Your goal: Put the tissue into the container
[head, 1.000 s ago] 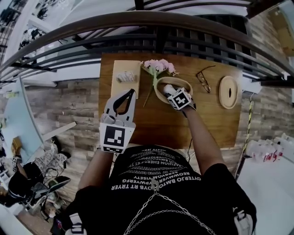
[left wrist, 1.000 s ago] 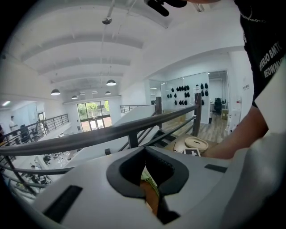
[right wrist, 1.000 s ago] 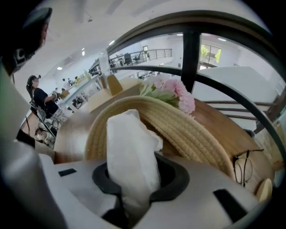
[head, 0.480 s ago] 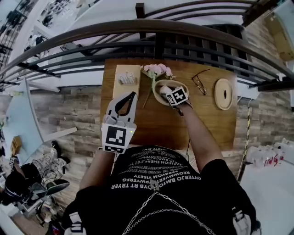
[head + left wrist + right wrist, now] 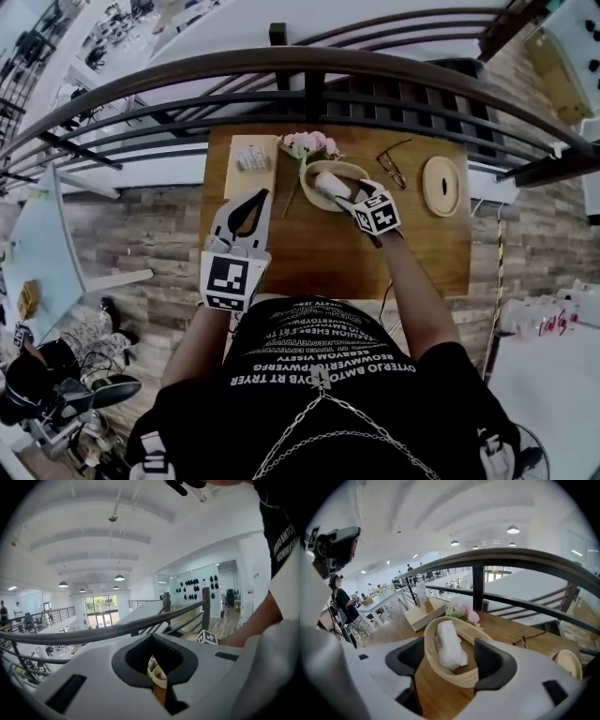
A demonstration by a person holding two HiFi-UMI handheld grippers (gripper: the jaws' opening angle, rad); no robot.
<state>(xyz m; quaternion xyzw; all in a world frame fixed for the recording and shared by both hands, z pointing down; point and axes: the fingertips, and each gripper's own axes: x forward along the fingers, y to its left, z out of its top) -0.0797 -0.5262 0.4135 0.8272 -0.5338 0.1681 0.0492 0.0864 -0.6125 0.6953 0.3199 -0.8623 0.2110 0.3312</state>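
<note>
Now your right gripper (image 5: 451, 662) has just opened its jaws wide and lifted up off the bowl (image 5: 461, 680). The tissue (image 5: 449, 646) lies loose inside the bowl. Your left gripper (image 5: 263, 195) has its jaws pressed together, holding nothing.

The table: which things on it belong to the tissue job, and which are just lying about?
Job: tissue; container holding it; right gripper, jaws just been opening, gripping nothing.
Lying about: pink flowers, glasses, round wooden disc, wooden block, left gripper.
</note>
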